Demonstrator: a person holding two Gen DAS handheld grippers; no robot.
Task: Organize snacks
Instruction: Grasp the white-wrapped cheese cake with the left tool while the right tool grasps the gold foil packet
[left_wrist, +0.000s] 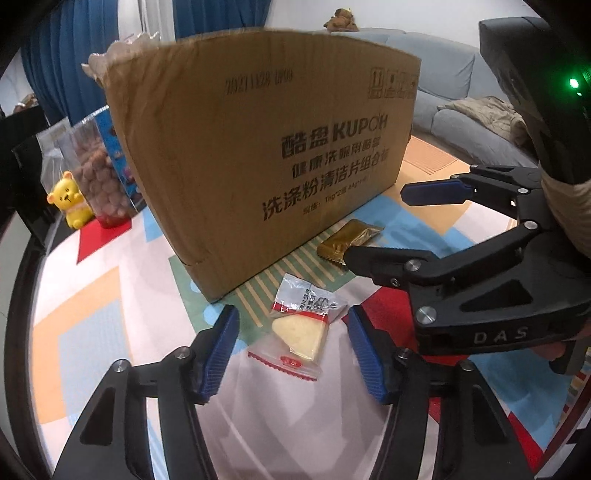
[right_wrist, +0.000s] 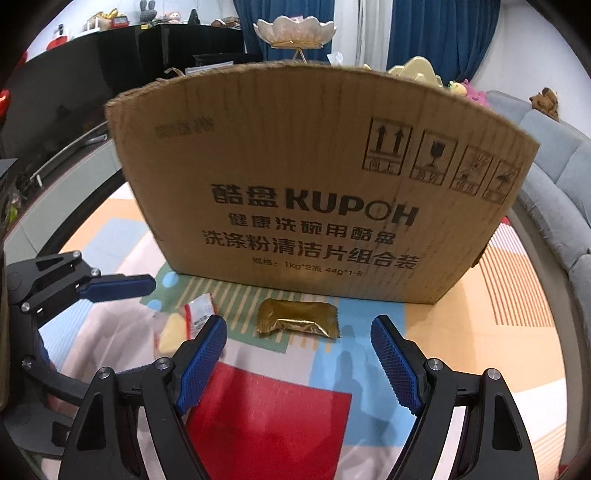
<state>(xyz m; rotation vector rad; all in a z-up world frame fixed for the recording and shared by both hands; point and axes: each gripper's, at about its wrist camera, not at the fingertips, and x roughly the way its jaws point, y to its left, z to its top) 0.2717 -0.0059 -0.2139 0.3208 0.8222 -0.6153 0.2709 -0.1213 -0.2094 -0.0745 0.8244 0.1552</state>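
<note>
A tall brown cardboard box printed with black KUPOH lettering (right_wrist: 317, 192) stands on the table with the colourful patchwork cloth (right_wrist: 461, 332), its printed wall closing off the far side, and bare cloth runs from its base toward both cameras. On that strip lie two snacks, side by side but apart: a clear red-trimmed wrapper holding a pale yellow wedge of cake (left_wrist: 299, 328) on the left, a crinkled gold foil packet (right_wrist: 297, 318) on the right, the gold one nearer the box wall.

The left gripper (left_wrist: 291, 349) has its blue-padded jaws spread wide, one either side of the cake wrapper, and touches nothing. The right gripper (right_wrist: 299, 360) is likewise gaping, empty, with the gold packet just beyond its tips and centred between them. The two grippers sit near each other, the right one crossing the left wrist view.

Left of the box stand a yellow bear figurine (left_wrist: 70, 201) and a clear bag of brown round snacks (left_wrist: 96, 173).
</note>
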